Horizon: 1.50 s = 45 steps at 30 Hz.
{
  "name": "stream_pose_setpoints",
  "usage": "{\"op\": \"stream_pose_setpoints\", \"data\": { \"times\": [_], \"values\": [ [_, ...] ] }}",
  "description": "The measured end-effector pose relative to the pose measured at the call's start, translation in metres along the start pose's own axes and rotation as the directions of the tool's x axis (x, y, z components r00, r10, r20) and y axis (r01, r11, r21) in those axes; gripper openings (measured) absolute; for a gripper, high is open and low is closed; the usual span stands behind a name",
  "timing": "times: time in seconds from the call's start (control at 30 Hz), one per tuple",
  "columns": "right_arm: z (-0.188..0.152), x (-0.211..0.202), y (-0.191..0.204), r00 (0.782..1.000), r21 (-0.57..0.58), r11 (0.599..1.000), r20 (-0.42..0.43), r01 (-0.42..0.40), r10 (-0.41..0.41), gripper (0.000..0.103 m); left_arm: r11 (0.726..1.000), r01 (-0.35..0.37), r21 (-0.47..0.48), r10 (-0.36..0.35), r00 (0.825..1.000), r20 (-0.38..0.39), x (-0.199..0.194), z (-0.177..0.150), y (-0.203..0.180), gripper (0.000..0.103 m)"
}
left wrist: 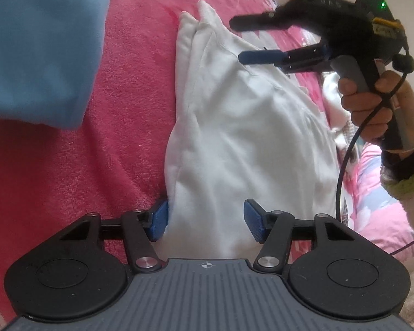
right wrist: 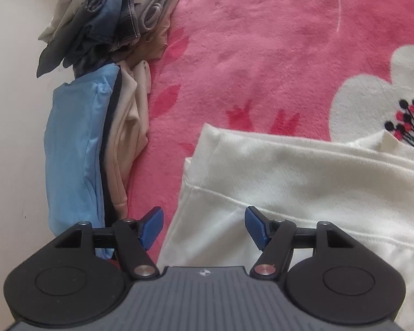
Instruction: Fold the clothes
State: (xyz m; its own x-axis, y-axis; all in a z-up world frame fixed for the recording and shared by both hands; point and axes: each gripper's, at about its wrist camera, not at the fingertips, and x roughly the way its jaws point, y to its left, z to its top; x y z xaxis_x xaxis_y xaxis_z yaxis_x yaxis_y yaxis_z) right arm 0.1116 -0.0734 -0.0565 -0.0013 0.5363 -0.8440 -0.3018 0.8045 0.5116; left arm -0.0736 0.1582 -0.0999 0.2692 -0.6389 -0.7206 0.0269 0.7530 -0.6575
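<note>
A white garment [left wrist: 240, 138] is seen spread, partly folded, on a pink blanket [left wrist: 129, 110]; it serves as the landmark here.

In the left wrist view, a blue cloth [left wrist: 41, 47] is seen left of the garment, well apart from it, with pink blanket between. The left gripper [left wrist: 205, 224] is held at the garment's near end with its blue fingers [left wrist: 160, 223] apart. The left finger is set against the garment's left edge, the right finger [left wrist: 255, 226] is laid over the fabric, and the near end of the garment lies between them; no pinch on the cloth is seen. Over the garment's far right part the right gripper [left wrist: 240, 41] is held in a hand [left wrist: 372, 104], its two fingers spread and no cloth seen between them. A black cable [left wrist: 344, 165] is hung from it, right of the garment.

In the right wrist view, a stack of folded clothes [right wrist: 88, 151], blue on its outer side, and a heap of grey and beige clothes [right wrist: 110, 22] are seen left of the garment [right wrist: 317, 187], against a pale wall [right wrist: 13, 138]. The right gripper [right wrist: 204, 227] is held over the garment's near left corner, fingers apart: the left finger [right wrist: 151, 227] is seen just off the edge over the blanket [right wrist: 262, 55], the right finger [right wrist: 258, 227] over the white fabric. A white flower print [right wrist: 372, 102] on the blanket is partly covered by the garment's far edge.
</note>
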Motion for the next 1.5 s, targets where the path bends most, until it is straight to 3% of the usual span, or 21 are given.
{"op": "stream_pose_setpoints", "data": {
  "times": [0.07, 0.17, 0.23, 0.33, 0.63, 0.7, 0.8, 0.9, 1.07, 1.27, 1.5],
  "values": [
    [0.003, 0.004, 0.005, 1.000, -0.009, 1.000, 0.000, 0.015, -0.015, 0.074, 1.000, 0.004, -0.008, -0.003, 1.000, 0.010, 0.000, -0.001, -0.003, 0.054],
    [0.006, 0.012, 0.014, 0.999, -0.033, 0.998, -0.016, 0.048, -0.049, 0.078, 1.000, 0.000, -0.017, 0.000, 1.000, 0.021, -0.001, -0.005, -0.006, 0.040],
    [0.007, 0.019, 0.021, 0.997, -0.047, 0.997, -0.027, 0.069, -0.070, 0.079, 1.000, 0.009, -0.022, -0.008, 0.999, 0.033, -0.003, -0.006, -0.008, 0.025],
    [0.007, 0.028, 0.031, 0.994, -0.086, 0.991, -0.042, 0.098, -0.102, 0.082, 1.000, 0.030, 0.009, -0.030, 0.998, 0.059, -0.010, -0.006, -0.018, 0.013],
    [-0.005, 0.049, 0.058, 0.973, -0.276, 0.940, -0.054, 0.201, -0.224, 0.087, 0.973, 0.000, 0.229, -0.025, 0.994, 0.106, -0.013, -0.007, -0.061, 0.011],
    [-0.008, 0.050, 0.062, 0.969, -0.323, 0.921, -0.039, 0.219, -0.244, 0.083, 0.964, 0.002, 0.267, -0.033, 0.993, 0.112, -0.012, -0.009, -0.069, 0.011],
    [-0.011, 0.049, 0.063, 0.961, -0.371, 0.894, -0.013, 0.251, -0.275, 0.068, 0.955, 0.010, 0.297, -0.048, 0.991, 0.123, -0.010, -0.008, -0.076, 0.010],
    [-0.012, 0.042, 0.058, 0.963, -0.386, 0.889, -0.002, 0.246, -0.268, 0.057, 0.951, 0.020, 0.309, -0.063, 0.990, 0.128, -0.009, -0.007, -0.080, 0.010],
    [-0.013, 0.028, 0.050, 0.974, -0.393, 0.894, 0.014, 0.213, -0.225, 0.029, 0.944, 0.047, 0.328, -0.097, 0.986, 0.138, -0.009, -0.002, -0.089, 0.010],
    [-0.011, -0.012, 0.036, 0.991, -0.354, 0.926, 0.045, 0.131, -0.123, 0.016, 0.928, 0.094, 0.361, -0.151, 0.979, 0.135, -0.009, 0.004, -0.107, 0.010],
    [-0.015, -0.076, 0.011, 0.990, -0.288, 0.955, 0.135, 0.069, -0.030, 0.012, 0.889, 0.175, 0.424, -0.236, 0.967, 0.095, 0.007, 0.016, -0.146, 0.010]
  ]
}}
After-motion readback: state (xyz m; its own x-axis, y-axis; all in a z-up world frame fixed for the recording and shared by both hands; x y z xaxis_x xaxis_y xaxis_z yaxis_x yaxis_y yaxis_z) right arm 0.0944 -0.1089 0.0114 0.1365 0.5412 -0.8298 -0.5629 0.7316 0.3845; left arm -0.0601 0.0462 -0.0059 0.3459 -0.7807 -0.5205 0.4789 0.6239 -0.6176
